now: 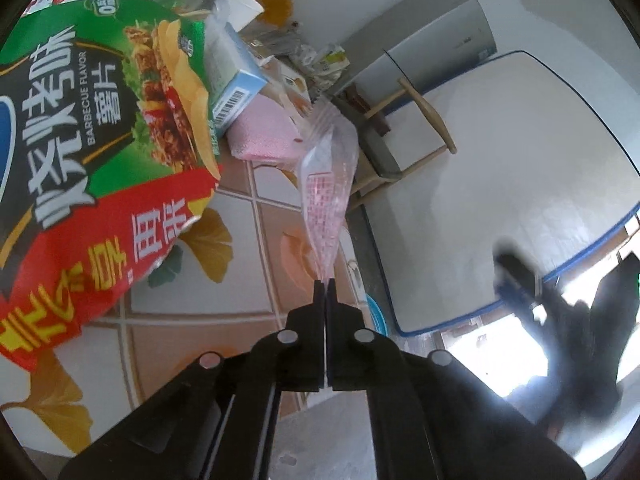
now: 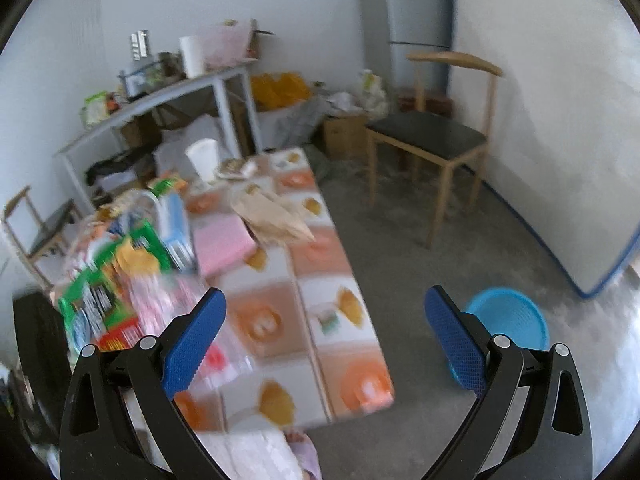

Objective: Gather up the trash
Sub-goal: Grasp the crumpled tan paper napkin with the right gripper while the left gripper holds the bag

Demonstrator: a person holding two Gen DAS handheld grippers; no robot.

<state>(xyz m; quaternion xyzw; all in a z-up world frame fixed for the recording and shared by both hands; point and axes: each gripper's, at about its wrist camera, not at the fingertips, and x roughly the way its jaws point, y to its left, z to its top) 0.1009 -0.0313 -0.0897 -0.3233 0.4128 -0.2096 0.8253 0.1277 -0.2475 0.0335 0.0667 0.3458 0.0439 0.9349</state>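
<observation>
Left gripper (image 1: 325, 282): its two black jaws are pressed together, pinching the bottom corner of a thin clear plastic bag (image 1: 328, 184) with pink checked print. The bag stands up and away from the fingertips, over the table's edge.

Right gripper (image 2: 324, 332): its blue-padded jaws stand wide apart with nothing between them. It hangs above the near end of the table, pointing down and forward.

Table (image 2: 348, 280): a cloth patterned with orange squares and yellow leaves covers it. It runs ahead of the right gripper and lies below and to the left of the left gripper.

Chip bag (image 1: 100, 132): a large green, red and black barbecue-flavour packet, close on the left of the left gripper, lying on the cloth.

Blue carton (image 1: 236, 84): a pale blue box with a barcode, just beyond the chip bag.

Pink pad (image 1: 264, 136): a flat pink item on the cloth, ahead of the left gripper, just behind the plastic bag.

Paper cup (image 2: 204, 158): white, upright at the far end of the table.

Brown paper bag (image 2: 276, 216): lies crumpled mid-table, ahead of the right gripper.

Blue basket (image 2: 516, 316): an empty-looking bin on the floor, just right of the right gripper's right jaw.

Progress: seemingly early. One piece is in hand but not yet binned; the chip bag, carton, cup, paper bag and more clutter remain on the table.
</observation>
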